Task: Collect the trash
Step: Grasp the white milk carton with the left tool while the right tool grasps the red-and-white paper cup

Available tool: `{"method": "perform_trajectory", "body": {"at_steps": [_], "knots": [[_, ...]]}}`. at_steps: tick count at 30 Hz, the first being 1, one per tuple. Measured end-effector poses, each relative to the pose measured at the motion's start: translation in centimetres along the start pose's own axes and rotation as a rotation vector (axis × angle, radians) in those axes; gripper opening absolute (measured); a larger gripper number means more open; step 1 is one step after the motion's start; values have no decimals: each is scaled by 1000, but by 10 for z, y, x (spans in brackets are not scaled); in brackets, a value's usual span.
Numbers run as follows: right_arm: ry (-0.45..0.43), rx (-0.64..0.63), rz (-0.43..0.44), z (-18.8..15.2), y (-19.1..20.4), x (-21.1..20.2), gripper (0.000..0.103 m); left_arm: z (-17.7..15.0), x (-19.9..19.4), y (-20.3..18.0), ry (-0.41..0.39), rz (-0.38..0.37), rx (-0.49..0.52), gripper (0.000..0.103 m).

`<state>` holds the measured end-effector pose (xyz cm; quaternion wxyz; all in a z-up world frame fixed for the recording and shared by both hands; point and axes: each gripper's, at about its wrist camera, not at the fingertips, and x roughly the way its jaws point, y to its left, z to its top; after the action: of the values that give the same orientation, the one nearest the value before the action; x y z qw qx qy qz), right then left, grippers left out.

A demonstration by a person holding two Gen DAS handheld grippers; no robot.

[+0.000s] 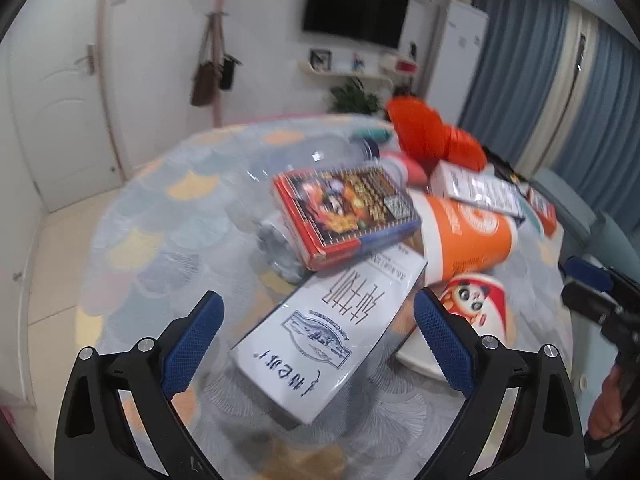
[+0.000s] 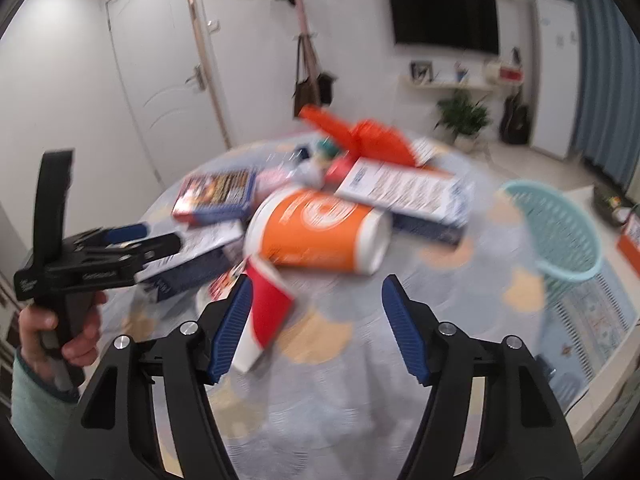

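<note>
A pile of trash lies on a round table (image 1: 160, 216). In the left wrist view my left gripper (image 1: 316, 316) is open above a white carton with black writing (image 1: 332, 332). Behind it lie a red and blue box (image 1: 344, 212), an orange and white cup (image 1: 464, 236), a red panda cup (image 1: 476, 308) and a clear bottle (image 1: 332, 152). In the right wrist view my right gripper (image 2: 316, 300) is open, its left finger beside the red cup (image 2: 268, 312), with the orange cup (image 2: 316, 232) behind. The left gripper (image 2: 132, 240) shows at the left there.
A teal mesh basket (image 2: 560, 232) stands to the right of the table. An orange plastic bag (image 2: 360, 136), a long white box (image 2: 404, 192) and more packaging lie at the far side of the pile. A door, a wall television and blue curtains are behind.
</note>
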<state>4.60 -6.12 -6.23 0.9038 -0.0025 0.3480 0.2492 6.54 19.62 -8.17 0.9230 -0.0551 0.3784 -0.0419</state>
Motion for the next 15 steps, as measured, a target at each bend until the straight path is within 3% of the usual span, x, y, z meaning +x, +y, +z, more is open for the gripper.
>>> {"method": "perform_trajectory", "body": {"at_steps": [8, 12, 15], "knots": [[107, 8, 48, -9, 18, 36, 71, -4, 15, -5, 66, 17, 46, 85], [134, 26, 58, -6, 18, 47, 72, -8, 7, -13, 59, 19, 80, 68], [151, 49, 72, -3, 16, 56, 73, -16, -1, -19, 46, 27, 82, 63]]}}
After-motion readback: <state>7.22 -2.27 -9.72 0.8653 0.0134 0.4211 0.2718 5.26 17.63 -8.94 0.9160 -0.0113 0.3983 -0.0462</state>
